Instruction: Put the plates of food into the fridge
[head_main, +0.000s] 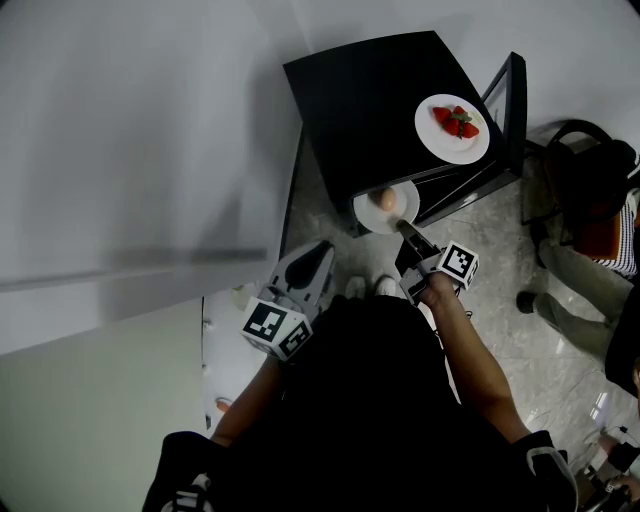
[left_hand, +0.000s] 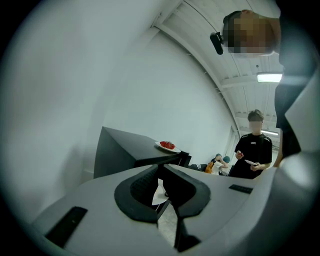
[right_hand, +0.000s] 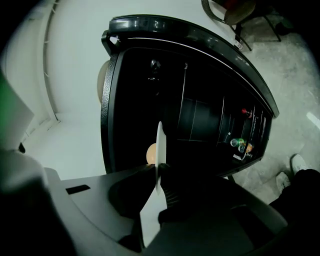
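A white wall fills the left side. The left gripper (head_main: 322, 250) hangs low beside it, near the person's body. In its own view (left_hand: 160, 166) its jaws meet at the tips with nothing between them, and it points towards the fridge (left_hand: 120, 150).

The fridge (head_main: 360, 100) is black and stands against the wall, with its door (head_main: 512, 100) swung open to the right. In the right gripper view its dark inside (right_hand: 200, 90) faces the camera, and cans (right_hand: 239, 143) sit in a door shelf.

A white plate (head_main: 368, 212) with one round tan bit of food (head_main: 387, 200) is in front of the fridge's open front. The right gripper (head_main: 402, 225) is clamped on the near rim. Its own view (right_hand: 159, 170) shows the plate (right_hand: 159, 142) edge-on between the closed jaws, with the food (right_hand: 150, 153) on its left face.

A second plate (head_main: 432, 140) with strawberries (head_main: 455, 120) sits on top of the fridge, near the door side. The left gripper view shows it (left_hand: 167, 147) there too.

Further right a person (left_hand: 254, 150) in black stands on the grey floor (head_main: 500, 260).
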